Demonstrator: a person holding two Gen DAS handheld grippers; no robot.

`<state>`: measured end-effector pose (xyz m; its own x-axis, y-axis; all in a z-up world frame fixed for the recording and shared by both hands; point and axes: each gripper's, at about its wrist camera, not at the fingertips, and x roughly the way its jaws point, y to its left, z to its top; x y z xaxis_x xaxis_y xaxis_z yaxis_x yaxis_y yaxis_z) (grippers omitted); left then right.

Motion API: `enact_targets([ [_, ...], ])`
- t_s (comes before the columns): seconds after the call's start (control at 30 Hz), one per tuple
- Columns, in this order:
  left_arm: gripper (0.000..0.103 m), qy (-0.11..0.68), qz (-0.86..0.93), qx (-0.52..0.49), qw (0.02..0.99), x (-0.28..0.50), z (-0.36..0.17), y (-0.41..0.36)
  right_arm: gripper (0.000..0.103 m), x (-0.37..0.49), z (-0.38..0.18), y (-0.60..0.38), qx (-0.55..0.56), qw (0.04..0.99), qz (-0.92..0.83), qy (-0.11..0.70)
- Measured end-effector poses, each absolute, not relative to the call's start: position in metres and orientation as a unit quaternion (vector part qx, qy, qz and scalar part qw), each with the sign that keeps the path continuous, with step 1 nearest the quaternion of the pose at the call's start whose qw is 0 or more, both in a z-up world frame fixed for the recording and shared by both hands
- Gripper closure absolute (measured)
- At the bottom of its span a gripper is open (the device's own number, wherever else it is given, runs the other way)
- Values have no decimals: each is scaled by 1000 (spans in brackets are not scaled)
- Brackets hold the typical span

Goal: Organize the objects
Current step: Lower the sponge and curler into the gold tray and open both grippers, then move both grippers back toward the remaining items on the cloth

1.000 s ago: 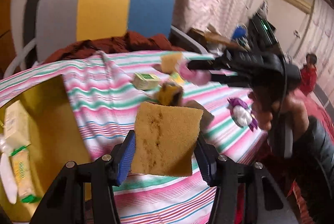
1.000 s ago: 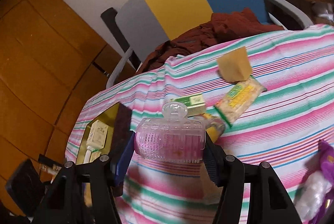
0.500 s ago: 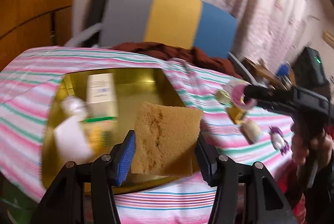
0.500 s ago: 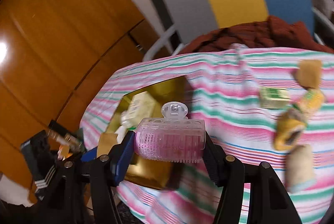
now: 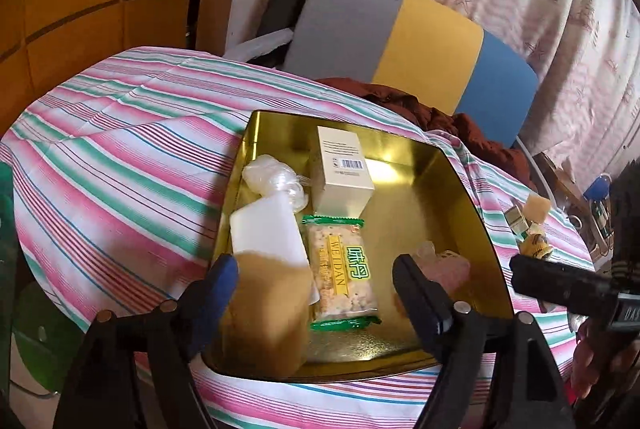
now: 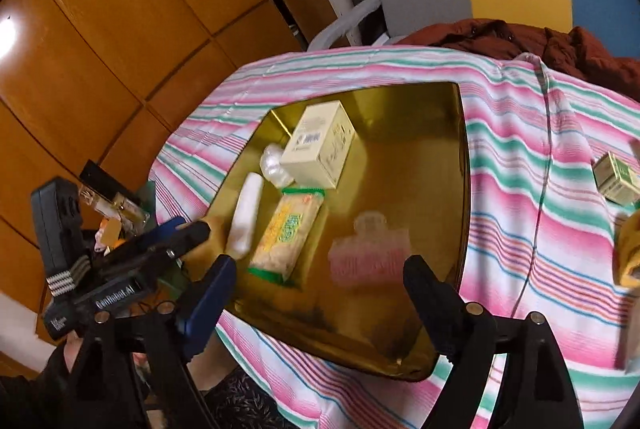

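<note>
Left gripper (image 5: 316, 285) fingers spread wide, gripping nothing; tan sponge (image 5: 266, 313) blurred against the left finger, at the near-left corner of the gold tray (image 5: 460, 185). Right gripper (image 6: 320, 281) fingers spread wide too, empty; pink brush (image 6: 370, 253) blurred between and just beyond them, over the tray floor. Beyond the left finger: snack packet (image 6: 286, 237), white block (image 6: 246, 221), cream box (image 6: 320, 149). All on a striped tablecloth (image 6: 540, 189).

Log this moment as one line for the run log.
left gripper: open above sponge, gold tray | right gripper: open above pink brush, in tray | both items blurred | small box on striped cloth
</note>
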<state>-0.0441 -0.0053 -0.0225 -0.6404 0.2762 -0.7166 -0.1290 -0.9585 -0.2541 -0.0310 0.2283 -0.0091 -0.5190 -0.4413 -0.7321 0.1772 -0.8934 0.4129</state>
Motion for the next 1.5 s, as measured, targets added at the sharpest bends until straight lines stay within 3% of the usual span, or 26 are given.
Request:
enact_targets([
  [0.4, 22, -53, 923, -368, 100, -26, 7, 14, 0, -5, 2, 222, 419, 95, -899, -83],
  [0.77, 22, -13, 931, -351, 102, -7, 18, 45, 0, 10, 21, 228, 379, 29, -925, -29],
  [1.5, 22, 28, 921, -363, 139, -3, 12, 81, 0, 35, 16, 352, 384, -120, -914, -60],
])
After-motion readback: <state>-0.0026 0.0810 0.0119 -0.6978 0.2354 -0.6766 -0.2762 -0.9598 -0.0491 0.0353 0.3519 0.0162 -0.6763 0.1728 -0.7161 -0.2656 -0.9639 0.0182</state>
